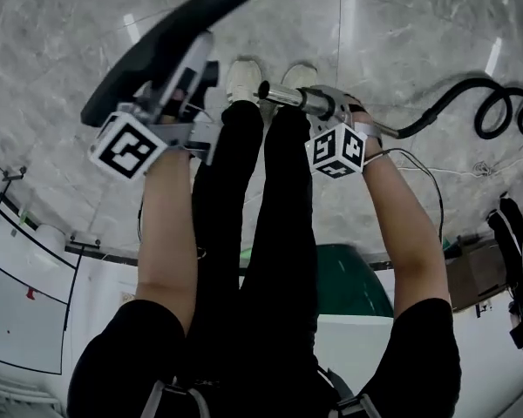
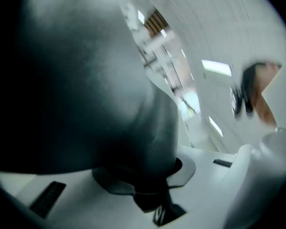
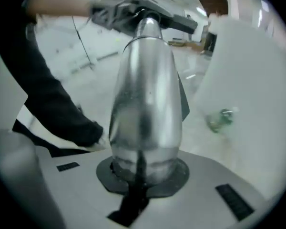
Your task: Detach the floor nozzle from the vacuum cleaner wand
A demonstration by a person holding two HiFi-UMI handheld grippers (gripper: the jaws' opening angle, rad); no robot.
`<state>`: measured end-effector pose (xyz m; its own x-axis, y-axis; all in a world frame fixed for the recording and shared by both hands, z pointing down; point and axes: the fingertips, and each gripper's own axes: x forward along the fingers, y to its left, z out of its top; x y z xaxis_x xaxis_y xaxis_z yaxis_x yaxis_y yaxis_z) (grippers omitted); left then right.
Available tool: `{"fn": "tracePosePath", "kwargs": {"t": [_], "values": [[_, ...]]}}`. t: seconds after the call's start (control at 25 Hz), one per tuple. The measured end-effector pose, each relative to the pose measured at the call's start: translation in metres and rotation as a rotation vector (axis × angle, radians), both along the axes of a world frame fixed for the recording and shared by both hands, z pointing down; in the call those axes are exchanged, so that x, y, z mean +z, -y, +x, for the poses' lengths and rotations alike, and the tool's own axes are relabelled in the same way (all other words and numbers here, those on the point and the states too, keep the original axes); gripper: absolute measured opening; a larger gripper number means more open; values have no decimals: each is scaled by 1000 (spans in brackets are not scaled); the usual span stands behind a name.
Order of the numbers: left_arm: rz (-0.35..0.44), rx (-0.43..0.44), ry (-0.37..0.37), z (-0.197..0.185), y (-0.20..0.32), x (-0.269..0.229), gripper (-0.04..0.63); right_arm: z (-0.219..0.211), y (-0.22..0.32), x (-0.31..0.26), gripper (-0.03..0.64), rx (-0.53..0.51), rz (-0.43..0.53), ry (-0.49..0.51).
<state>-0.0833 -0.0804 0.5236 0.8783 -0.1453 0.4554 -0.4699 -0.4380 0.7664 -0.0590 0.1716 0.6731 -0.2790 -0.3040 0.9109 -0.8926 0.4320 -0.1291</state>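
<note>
Clamping the dark floor nozzle (image 1: pixel 161 42), the left tool (image 1: pixel 185 75) has its jaws closed on the nozzle's body, which fills most of the left gripper view between them. From that tool the nozzle stretches toward 1 o'clock in the head view, over the grey marble floor (image 1: pixel 375 42). The right tool (image 1: pixel 324 104) is clenched on the silver wand (image 1: pixel 288 96). In the right gripper view the tube sits squarely between the jaws and runs away toward 12 o'clock. The nozzle is off the wand: the wand's bare end points to 9 o'clock from the right tool, with a gap between it and the nozzle. Two white shoes (image 1: pixel 244 78) stand just behind that end, between the two tools. From the right tool a dark hose (image 1: pixel 471 103) leads toward 3 o'clock and curls into a loop on the floor.
</note>
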Motion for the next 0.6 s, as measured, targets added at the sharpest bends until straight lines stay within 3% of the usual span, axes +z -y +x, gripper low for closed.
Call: {"fn": "tracePosePath", "kwargs": {"t": [0.04,0.08,0.16,0.24,0.36,0.48,0.6], "values": [[58,-101,30,-24,50,-9,120,23,-20,15,54,10,27,-194],[122,-125,71,-41,89,-20,120,36,-46,24,52,-17,0,-315],[228,-41,153,-55,127,-34,120,49,-89,39,54,-95,-95,-385],[257,-13,181,-61,133,-32,120,60,-100,55,54,-97,-128,-347],[162,-36,148,-64,104,-13,120,51,-103,62,54,-32,-136,-236],[115,53,99,-41,64,7,120,42,-73,72,54,-24,-103,-175],[68,135,115,-32,24,23,120,34,-40,82,54,-22,-40,-200]]}}
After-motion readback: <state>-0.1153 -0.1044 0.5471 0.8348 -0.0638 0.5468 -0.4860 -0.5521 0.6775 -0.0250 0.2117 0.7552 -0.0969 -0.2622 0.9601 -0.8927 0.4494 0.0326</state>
